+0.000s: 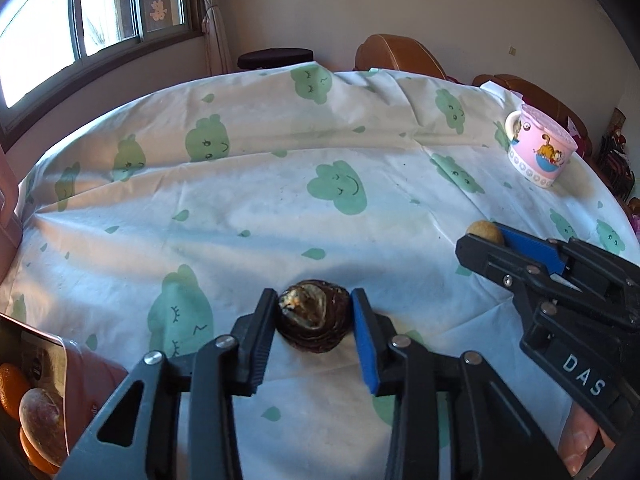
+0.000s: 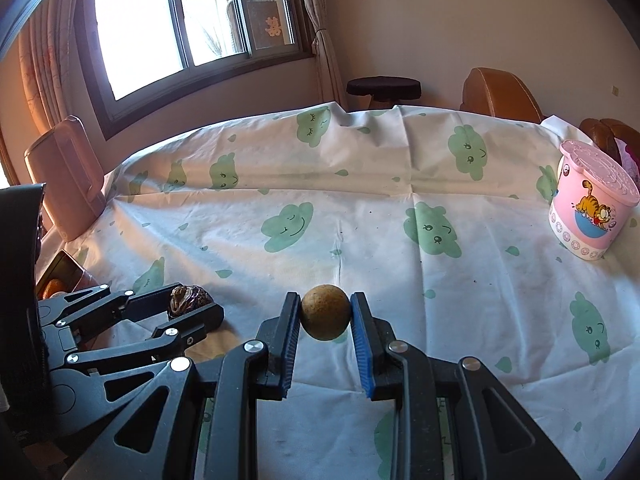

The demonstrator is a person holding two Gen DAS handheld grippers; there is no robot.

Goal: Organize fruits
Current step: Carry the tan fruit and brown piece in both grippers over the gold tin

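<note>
**Both claws loaded, one fruit each**

Landmark: the pink cartoon-cat mug (image 2: 591, 208) at the far right of the cloud-print tablecloth (image 1: 260, 200).

- Left gripper (image 1: 314, 312): jaws pinching a dark, scaly brown fruit (image 1: 313, 321), pads flat on its two sides. It sits well left of the mug, toward the near edge. Can't tell whether it rests on the cloth or is just off it.
- Right gripper (image 2: 326, 316): jaws pinching a small round tan fruit (image 2: 325, 312) across its widest part. Nearer the mug than the dark one, though not close to it. My read: centred grip so a ball doesn't squirt out.
- Container with fruit (image 1: 28, 404) at the near left corner, farthest from the mug: an orange and a pale round fruit visible inside. Likely the drop target, which would explain why both fruits are gripped at once.
- Readable text: "DAS" in white on the right gripper body. Print on the container is too blurred to read.
</note>
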